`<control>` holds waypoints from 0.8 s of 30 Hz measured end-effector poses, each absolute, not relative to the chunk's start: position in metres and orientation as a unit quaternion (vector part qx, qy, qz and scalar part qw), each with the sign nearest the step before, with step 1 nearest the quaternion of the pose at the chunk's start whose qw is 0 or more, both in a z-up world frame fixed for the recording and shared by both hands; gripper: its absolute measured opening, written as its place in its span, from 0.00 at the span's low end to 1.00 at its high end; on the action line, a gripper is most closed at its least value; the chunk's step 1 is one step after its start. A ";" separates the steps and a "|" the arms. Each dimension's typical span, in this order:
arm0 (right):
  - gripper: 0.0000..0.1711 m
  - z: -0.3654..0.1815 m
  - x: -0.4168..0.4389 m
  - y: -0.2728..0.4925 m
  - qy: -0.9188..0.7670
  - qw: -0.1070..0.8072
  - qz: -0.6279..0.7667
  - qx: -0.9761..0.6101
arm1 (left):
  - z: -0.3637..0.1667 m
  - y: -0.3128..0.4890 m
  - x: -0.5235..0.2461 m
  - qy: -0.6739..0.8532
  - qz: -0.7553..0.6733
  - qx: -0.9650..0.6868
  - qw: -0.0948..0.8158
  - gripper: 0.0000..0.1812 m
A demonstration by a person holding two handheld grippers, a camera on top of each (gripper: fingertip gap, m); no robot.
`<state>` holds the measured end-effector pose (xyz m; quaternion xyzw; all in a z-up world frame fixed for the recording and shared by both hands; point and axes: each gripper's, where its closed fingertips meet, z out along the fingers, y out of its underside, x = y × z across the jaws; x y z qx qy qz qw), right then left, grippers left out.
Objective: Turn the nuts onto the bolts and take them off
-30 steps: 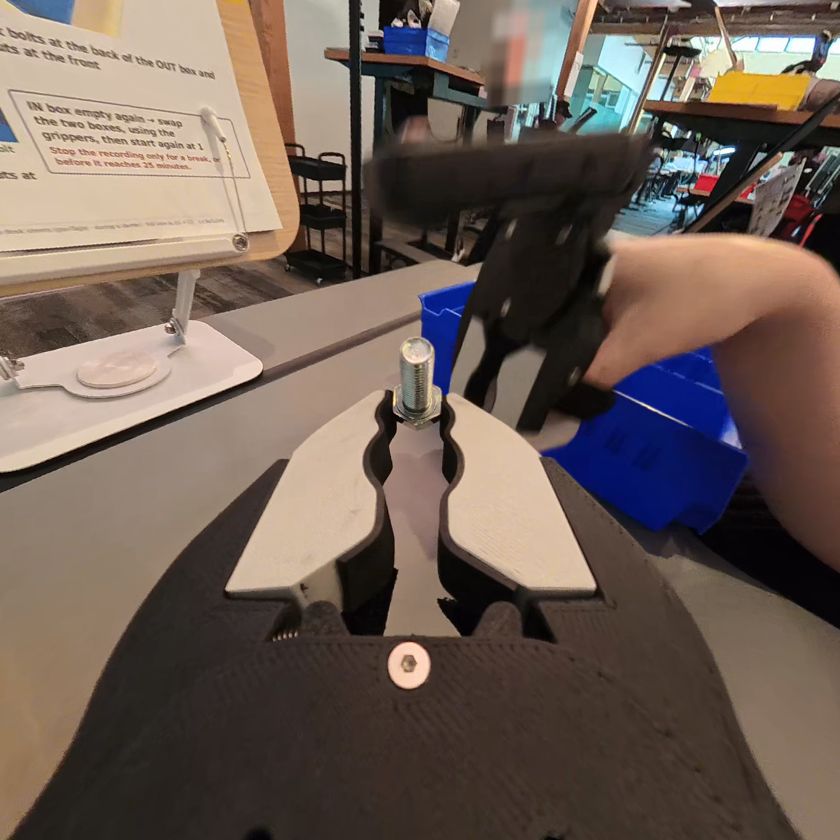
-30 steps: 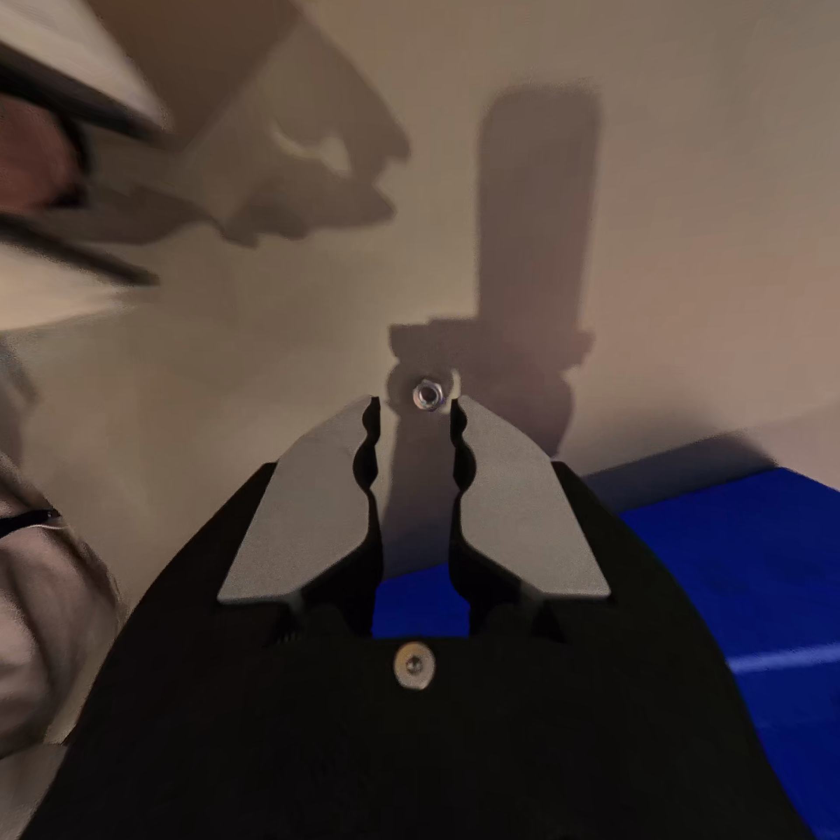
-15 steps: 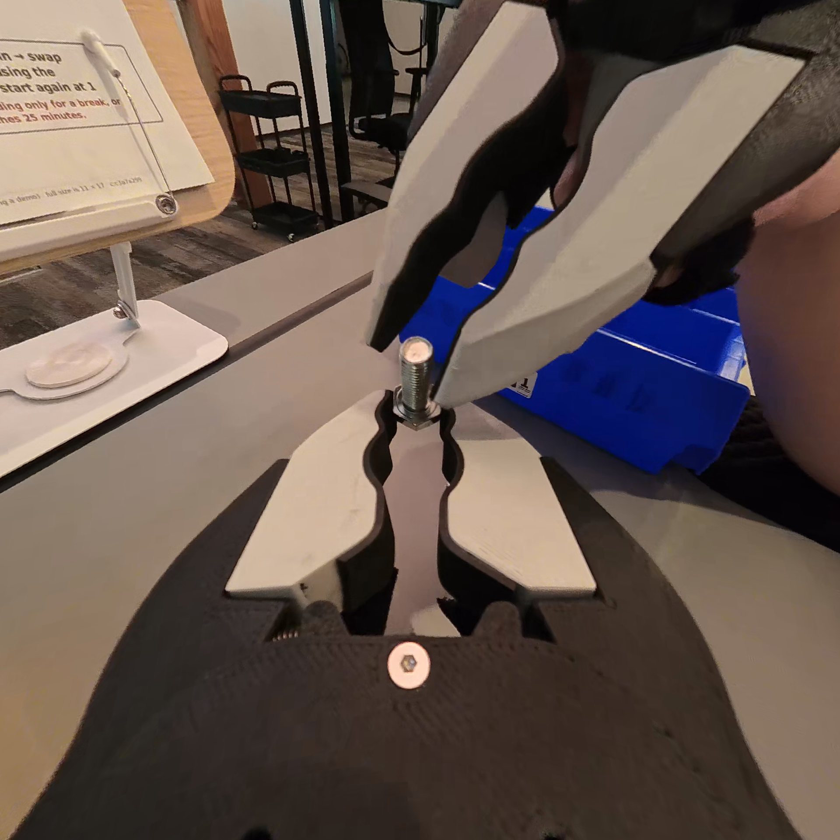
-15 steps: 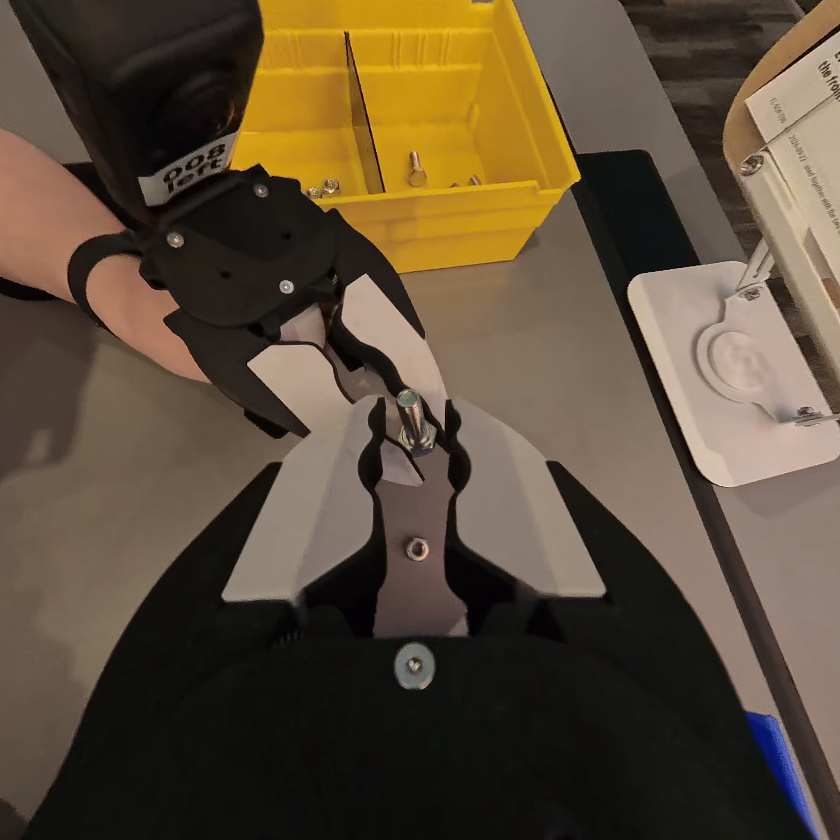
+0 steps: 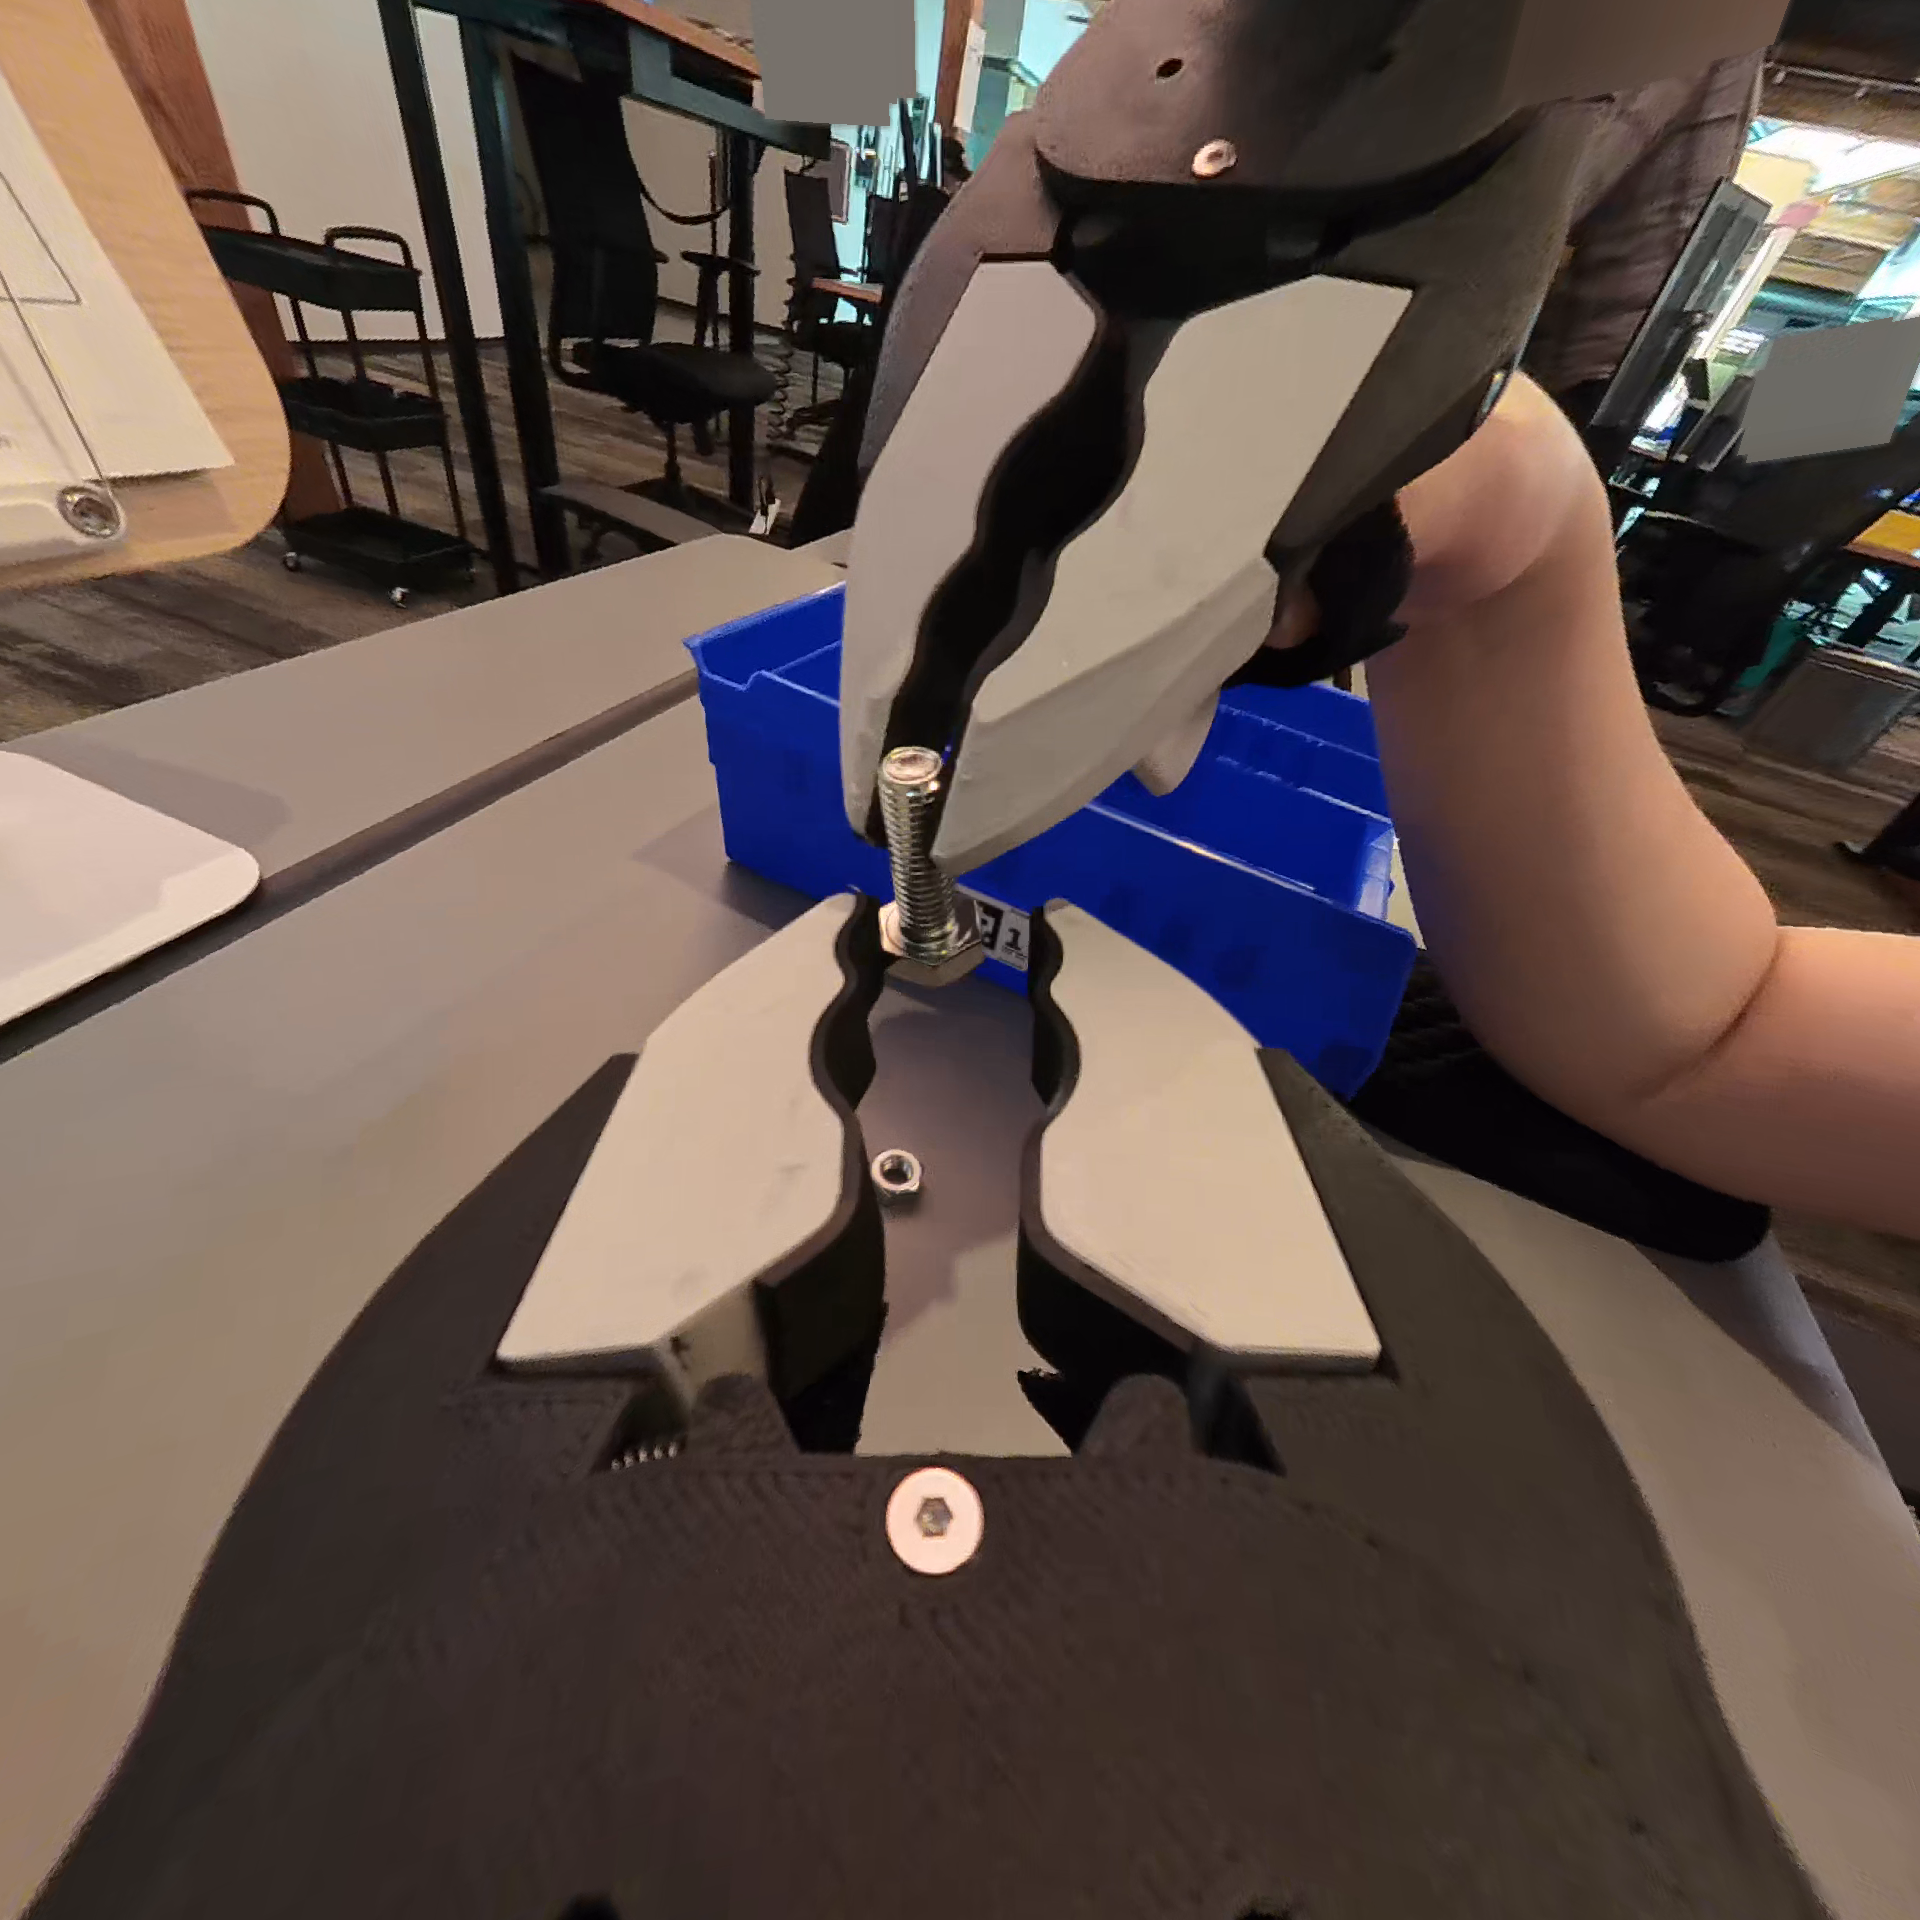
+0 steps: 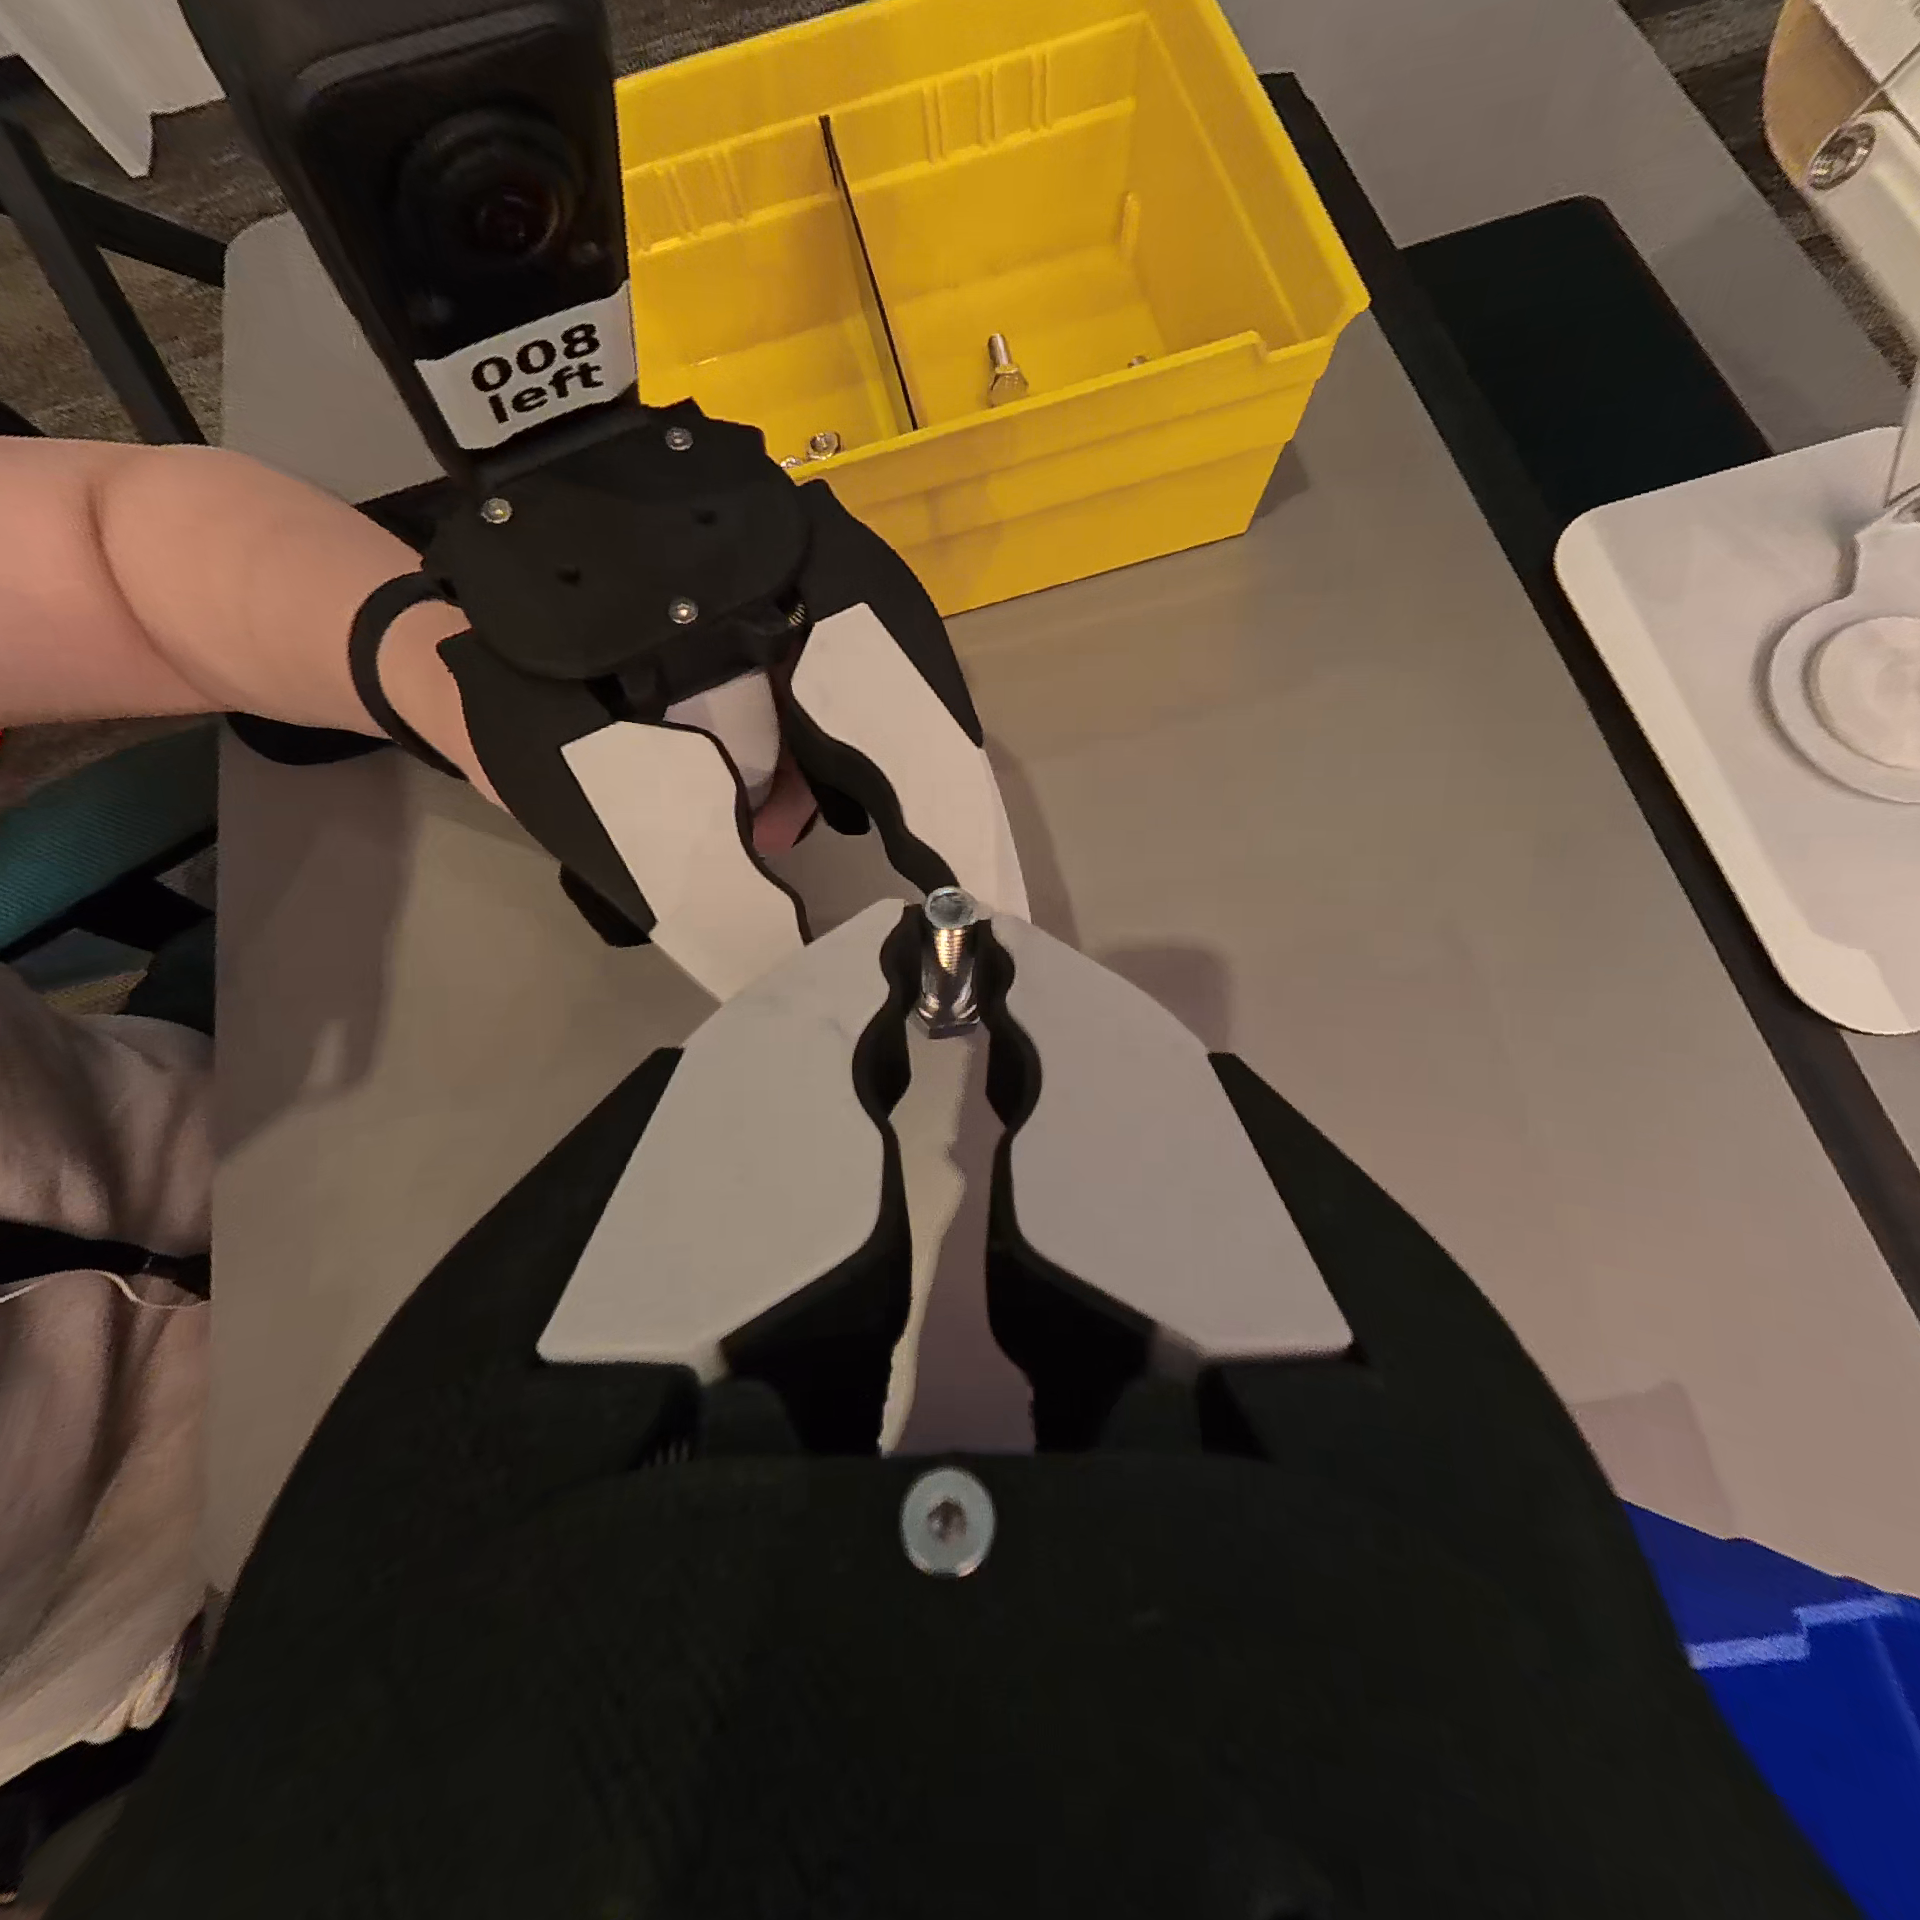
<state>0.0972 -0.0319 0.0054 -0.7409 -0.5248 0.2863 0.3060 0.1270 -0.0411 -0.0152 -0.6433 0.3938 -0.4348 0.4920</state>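
A silver bolt (image 5: pixel 912 862) stands upright, head down, just above the grey table (image 5: pixel 416 1039). My right gripper (image 5: pixel 902 831) comes down from above and is shut on the threaded shaft near its top. In the right wrist view the bolt (image 6: pixel 948 966) sits in the notch between that gripper's (image 6: pixel 948 914) tips. My left gripper (image 5: pixel 951 920) is open, its fingers on either side of the bolt's head; whether the left finger touches the head I cannot tell. A loose nut (image 5: pixel 897 1174) lies on the table between the left fingers.
A blue bin (image 5: pixel 1195 914) stands right behind the bolt. A yellow divided bin (image 6: pixel 1039 499) on the far side holds a bolt (image 6: pixel 1003 374) and nuts (image 6: pixel 821 447). A white stand base (image 6: pixel 1714 727) with a clipboard (image 5: pixel 104 312) stands beside them. The person's forearm (image 5: pixel 1558 831) is on the right. My two grippers' fingertips are within a few centimetres of each other.
My left gripper has opened off the bolt's head. My right gripper, open around the shaft half a second ago, has shut on it. A second ago it held the nut that now lies on the table.
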 end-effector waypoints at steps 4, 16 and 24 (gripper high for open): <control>0.06 0.007 0.100 -0.033 -0.524 0.305 0.283 -0.743 | -0.011 -0.044 0.128 0.403 -0.437 -0.633 0.496 0.16; 0.06 0.016 0.093 -0.044 -0.491 0.279 0.341 -0.751 | 0.005 -0.050 0.123 0.381 -0.512 -0.610 0.470 0.05; 0.07 0.023 0.092 -0.042 -0.509 0.305 0.336 -0.731 | 0.004 -0.051 0.122 0.378 -0.505 -0.635 0.445 0.05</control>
